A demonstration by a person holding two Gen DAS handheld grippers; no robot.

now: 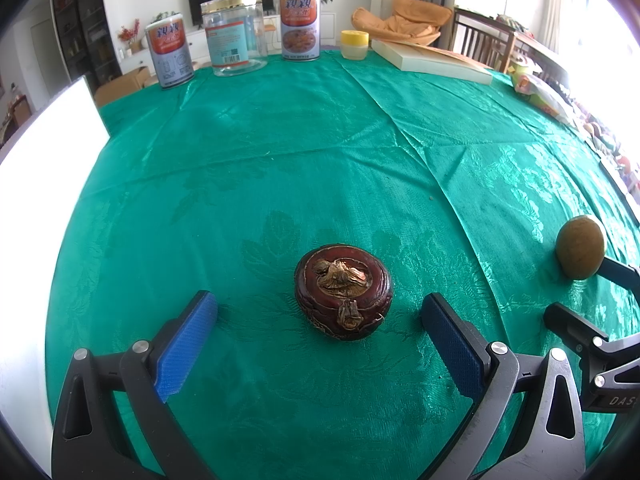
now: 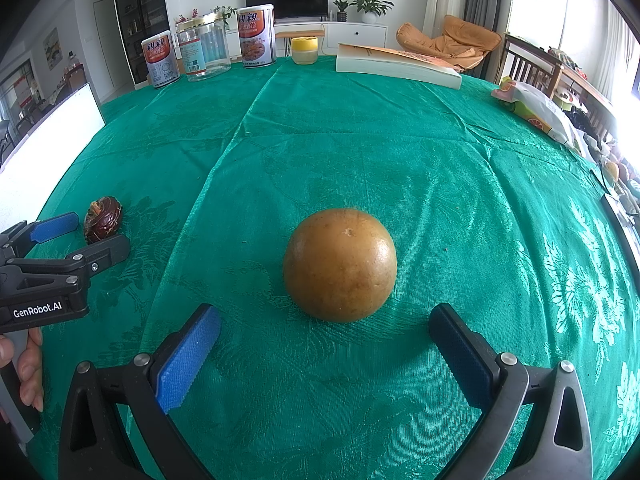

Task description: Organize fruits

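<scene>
With its fingers spread and empty on either side of the dark red mangosteen (image 1: 343, 297), the left gripper (image 1: 320, 334) looks lined up to close on it, as the right gripper (image 2: 324, 346), likewise released, brackets the round brownish-orange fruit (image 2: 340, 265) lying on the green-clothed counter (image 1: 320, 140) to the mangosteen's right, well short of the tins and jars behind.

White "GenRobot.AI" reads on left gripper (image 2: 80, 236) body, right wrist view. "DAS", cut off at frame edge, reads on right gripper (image 1: 580, 292) body, left wrist view. Two cans (image 2: 256, 36) (image 2: 161, 60) carry large Chinese chars "亲亲"; smaller print unreadable. Jar (image 2: 204, 50) label w/ barcode, text too small.
</scene>
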